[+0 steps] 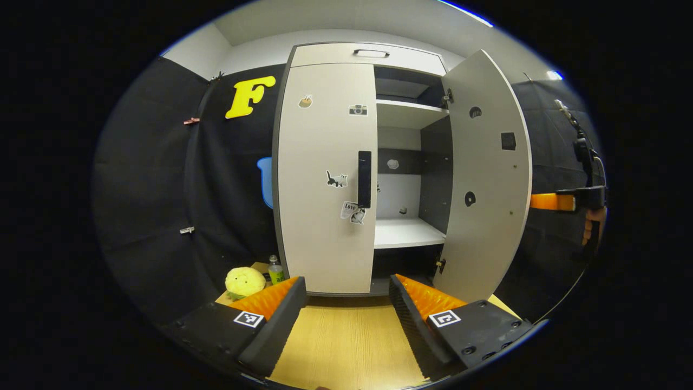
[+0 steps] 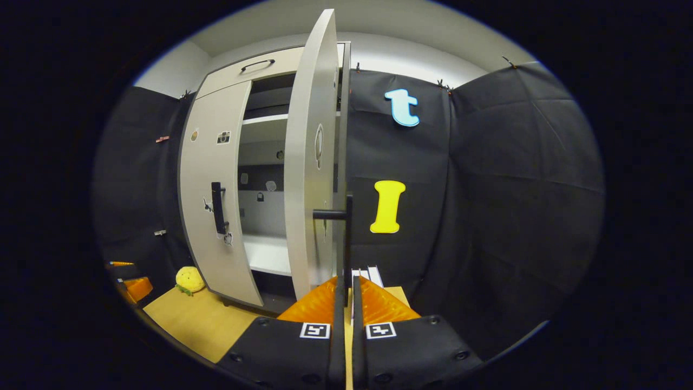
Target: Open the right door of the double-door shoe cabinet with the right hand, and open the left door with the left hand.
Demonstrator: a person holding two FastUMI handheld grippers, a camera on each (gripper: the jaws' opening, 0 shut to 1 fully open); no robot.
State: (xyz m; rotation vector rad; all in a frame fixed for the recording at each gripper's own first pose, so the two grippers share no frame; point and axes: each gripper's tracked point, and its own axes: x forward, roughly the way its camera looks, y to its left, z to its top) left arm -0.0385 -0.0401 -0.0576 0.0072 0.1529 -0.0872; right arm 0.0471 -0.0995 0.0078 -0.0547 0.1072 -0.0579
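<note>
Black and vertical, the right door's handle ran down the middle of the right gripper view into the right gripper, whose orange fingers looked pressed together on it, and the right door stood swung wide; a crooked pull there could slip the bar out. At centre frame in the left gripper view the left door was closed, its handle well beyond the spread left gripper, so a misaligned reach might bump the panel instead.
</note>
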